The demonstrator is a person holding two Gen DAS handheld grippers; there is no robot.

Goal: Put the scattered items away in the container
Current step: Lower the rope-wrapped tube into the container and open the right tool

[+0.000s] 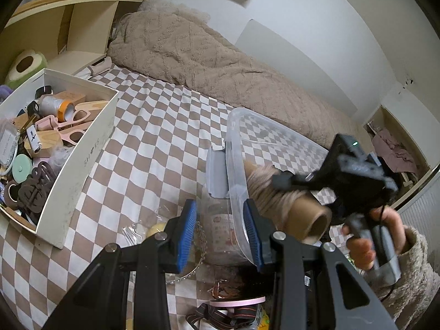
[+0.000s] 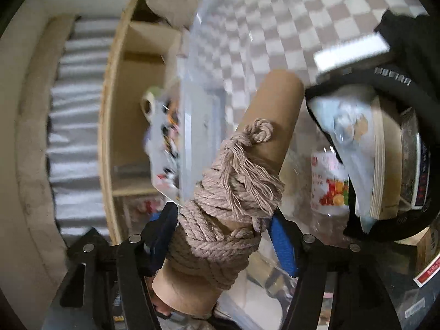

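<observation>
A clear plastic bin (image 1: 275, 143) lies tipped on a checkered bedsheet (image 1: 154, 126). The left gripper (image 1: 224, 232) pinches the bin's near rim between its 2 blue pads. Just beside that rim, the right gripper (image 2: 222, 233) holds a cardboard tube (image 2: 271, 104) wound with beige rope (image 2: 233, 192), its jaws closed around the rope. A white box (image 1: 88, 159) full of small items sits farther left of the bin.
</observation>
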